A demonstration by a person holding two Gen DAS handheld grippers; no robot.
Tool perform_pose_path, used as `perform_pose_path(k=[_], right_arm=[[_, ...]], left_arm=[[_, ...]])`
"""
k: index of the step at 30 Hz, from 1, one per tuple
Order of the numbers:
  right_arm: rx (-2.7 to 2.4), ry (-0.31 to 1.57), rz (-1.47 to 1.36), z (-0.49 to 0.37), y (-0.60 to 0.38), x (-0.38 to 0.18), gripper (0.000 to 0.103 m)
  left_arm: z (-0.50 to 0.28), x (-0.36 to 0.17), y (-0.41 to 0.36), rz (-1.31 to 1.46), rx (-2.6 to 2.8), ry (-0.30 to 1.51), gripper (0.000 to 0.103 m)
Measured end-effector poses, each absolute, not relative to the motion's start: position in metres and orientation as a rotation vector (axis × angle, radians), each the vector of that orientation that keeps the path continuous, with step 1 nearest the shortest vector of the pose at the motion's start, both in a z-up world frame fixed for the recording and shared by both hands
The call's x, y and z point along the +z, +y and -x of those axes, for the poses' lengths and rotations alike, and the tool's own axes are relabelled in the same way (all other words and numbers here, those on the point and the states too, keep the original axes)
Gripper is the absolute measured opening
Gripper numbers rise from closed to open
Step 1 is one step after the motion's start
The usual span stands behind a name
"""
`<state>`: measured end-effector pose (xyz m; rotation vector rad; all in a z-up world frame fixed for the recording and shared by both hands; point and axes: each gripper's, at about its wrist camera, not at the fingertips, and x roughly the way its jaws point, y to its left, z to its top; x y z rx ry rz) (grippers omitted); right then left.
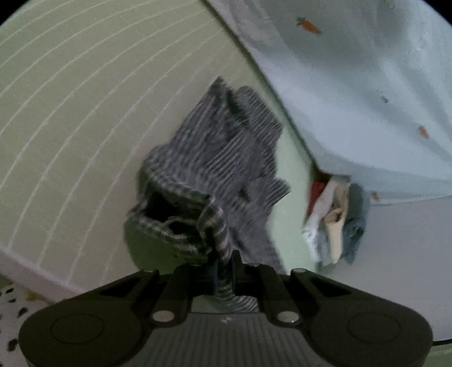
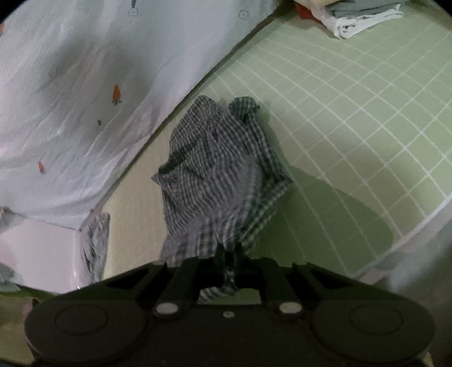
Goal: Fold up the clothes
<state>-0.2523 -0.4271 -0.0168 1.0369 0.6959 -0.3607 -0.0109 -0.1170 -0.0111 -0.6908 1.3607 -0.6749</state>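
A blue-and-white checked garment (image 1: 214, 158) hangs crumpled above the green grid mat (image 1: 84, 98). My left gripper (image 1: 224, 262) is shut on a bunched edge of it, and the cloth runs back between the fingers. In the right wrist view the same checked garment (image 2: 223, 169) droops from my right gripper (image 2: 227, 254), which is shut on another part of its edge. The lower folds trail toward the mat (image 2: 353, 113), blurred by motion.
A pale sheet with small carrot prints (image 1: 353, 84) (image 2: 84, 98) borders the mat. A stack of folded clothes (image 1: 336, 223) (image 2: 358, 17) lies at the mat's edge. More crumpled cloth (image 2: 94, 242) sits by the sheet's corner. A speckled surface (image 1: 14, 310) shows beyond the mat.
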Motion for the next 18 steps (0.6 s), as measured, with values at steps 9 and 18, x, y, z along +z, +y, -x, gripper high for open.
perform_pose_path(k=[9, 18], right_arm=[[-0.323, 0.539, -1.090, 0.213, -0.462, 0.007, 0.005], [-0.313, 0.501, -1.032, 0.133, -0.501, 0.021, 0.005]], left_arm=[[-0.037, 0.020, -0.150, 0.706, -0.697, 1.281, 0.008], [-0.115, 0.028, -0.193, 0.791, -0.680, 1.233, 0.008]])
